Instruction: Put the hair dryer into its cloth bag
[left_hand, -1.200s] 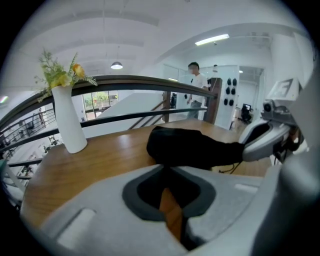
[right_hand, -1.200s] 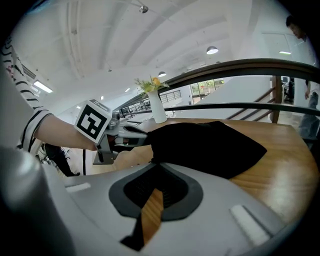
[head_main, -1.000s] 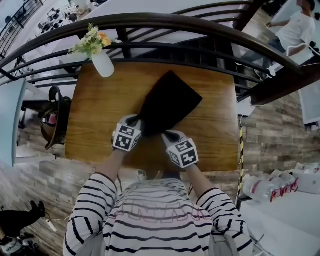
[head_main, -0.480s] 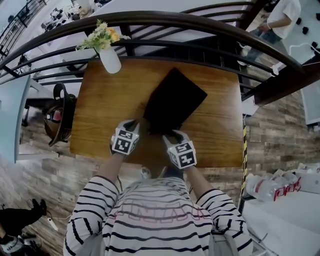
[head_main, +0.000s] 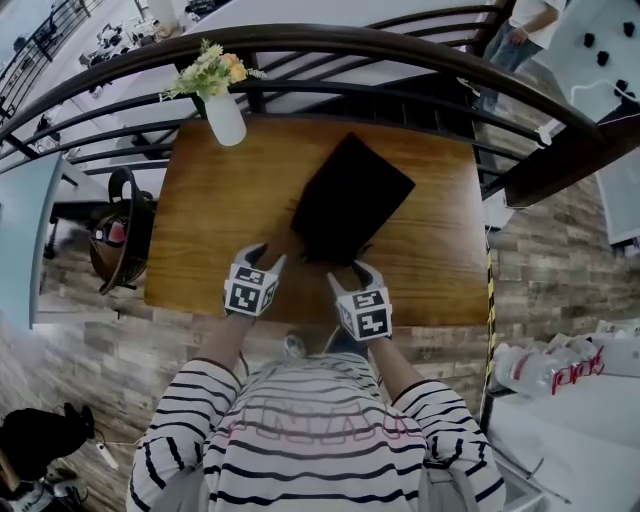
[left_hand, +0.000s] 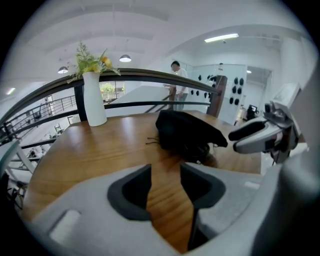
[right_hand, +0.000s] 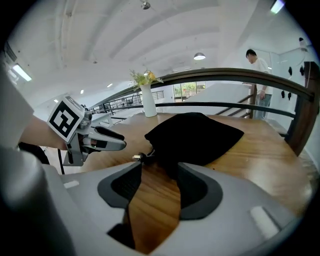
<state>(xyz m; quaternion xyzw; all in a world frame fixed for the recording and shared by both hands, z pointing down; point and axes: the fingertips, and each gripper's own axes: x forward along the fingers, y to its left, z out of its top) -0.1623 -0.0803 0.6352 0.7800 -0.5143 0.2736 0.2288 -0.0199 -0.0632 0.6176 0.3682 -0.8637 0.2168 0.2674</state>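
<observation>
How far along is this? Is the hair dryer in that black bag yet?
Nearly finished, it seems. Done: no hair dryer lies loose on the table; the cloth bag bulges, so it is probably inside. In hand: nothing; the left gripper and right gripper have just been opening, only bare wood between their jaws. Left: perhaps pulling the drawstring at the bag's mouth tight.

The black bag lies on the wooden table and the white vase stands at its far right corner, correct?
No: the white vase stands at the far left corner, as the head view shows; the black bag lies on the wooden table.
</observation>
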